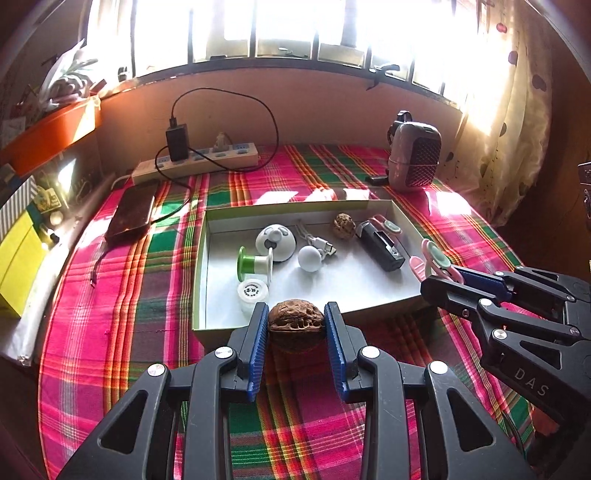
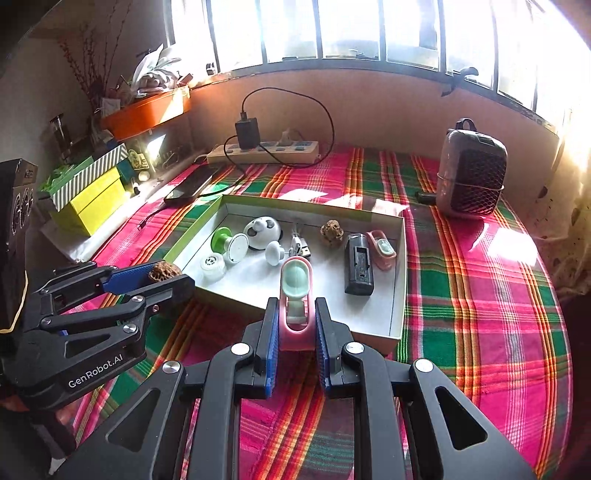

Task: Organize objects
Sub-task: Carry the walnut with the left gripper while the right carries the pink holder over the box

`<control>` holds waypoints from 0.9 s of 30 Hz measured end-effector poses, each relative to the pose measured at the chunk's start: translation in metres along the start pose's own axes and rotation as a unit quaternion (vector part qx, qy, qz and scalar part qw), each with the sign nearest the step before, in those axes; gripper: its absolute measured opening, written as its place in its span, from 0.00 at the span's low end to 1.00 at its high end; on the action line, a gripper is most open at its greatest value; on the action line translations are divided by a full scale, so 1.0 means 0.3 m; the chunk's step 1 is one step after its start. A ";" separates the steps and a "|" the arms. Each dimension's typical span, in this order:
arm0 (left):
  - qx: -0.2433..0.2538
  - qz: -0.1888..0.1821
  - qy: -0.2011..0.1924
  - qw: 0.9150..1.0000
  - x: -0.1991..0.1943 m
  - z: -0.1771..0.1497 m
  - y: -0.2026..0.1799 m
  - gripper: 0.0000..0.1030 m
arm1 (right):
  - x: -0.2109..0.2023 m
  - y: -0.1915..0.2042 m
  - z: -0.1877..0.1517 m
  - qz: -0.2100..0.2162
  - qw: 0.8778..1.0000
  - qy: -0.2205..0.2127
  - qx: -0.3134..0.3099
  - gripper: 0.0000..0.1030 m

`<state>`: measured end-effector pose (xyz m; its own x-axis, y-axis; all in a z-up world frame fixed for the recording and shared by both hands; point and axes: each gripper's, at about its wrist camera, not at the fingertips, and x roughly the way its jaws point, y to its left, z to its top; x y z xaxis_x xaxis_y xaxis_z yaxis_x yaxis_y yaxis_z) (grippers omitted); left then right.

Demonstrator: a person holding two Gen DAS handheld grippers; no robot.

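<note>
Inside, the box (image 1: 400, 218) holds a spool (image 1: 255, 263), stapler (image 1: 378, 245) (and walnut (image 1: 344, 226)).

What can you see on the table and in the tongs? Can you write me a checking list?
Surface: table under a pink and green plaid cloth.
Job's things: open box holding a walnut, spool, black device, pink clip and small white pieces.
Clutter: phone, small heater, yellow box.
Tongs: left tongs shut on a second walnut; right tongs shut on a pink and mint clip.
Cables: power strip, charger cable.
Surroundings: barred window, orange planter.
</note>
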<state>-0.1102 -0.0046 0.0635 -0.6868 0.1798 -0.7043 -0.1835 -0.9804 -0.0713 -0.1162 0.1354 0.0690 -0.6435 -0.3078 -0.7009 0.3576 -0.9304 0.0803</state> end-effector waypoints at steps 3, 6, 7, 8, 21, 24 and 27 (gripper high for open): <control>0.002 -0.001 -0.001 1.000 0.012 0.017 -0.002 0.27 | 0.020 -0.020 0.027 -0.003 1.000 0.002 0.010 0.18; 0.002 -0.002 0.000 1.000 0.031 0.034 -0.002 0.27 | 0.044 -0.037 0.053 -0.004 1.000 0.004 0.019 0.18; 0.001 -0.002 0.001 1.000 0.040 0.039 0.000 0.27 | 0.052 -0.038 0.061 -0.005 1.000 0.003 0.020 0.18; 0.000 -0.002 0.003 1.000 0.049 0.045 0.002 0.27 | 0.061 -0.040 0.068 -0.006 1.000 0.004 0.021 0.18; -0.004 0.001 0.028 1.000 0.181 0.079 0.001 0.27 | 0.226 -0.080 0.111 -0.010 0.999 0.041 0.034 0.18; -0.007 0.001 0.032 0.999 0.203 0.083 0.002 0.27 | 0.255 -0.087 0.111 -0.010 0.998 0.048 0.033 0.18; -0.006 0.002 0.040 0.999 0.228 0.081 0.000 0.27 | 0.281 -0.095 0.110 -0.008 0.998 0.055 0.035 0.18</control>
<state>-0.1742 0.0097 0.0326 -0.6287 0.1702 -0.7588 -0.1734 -0.9819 -0.0766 -0.2030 0.1293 0.0311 -0.5688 -0.2727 -0.7760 0.2968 -0.9479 0.1156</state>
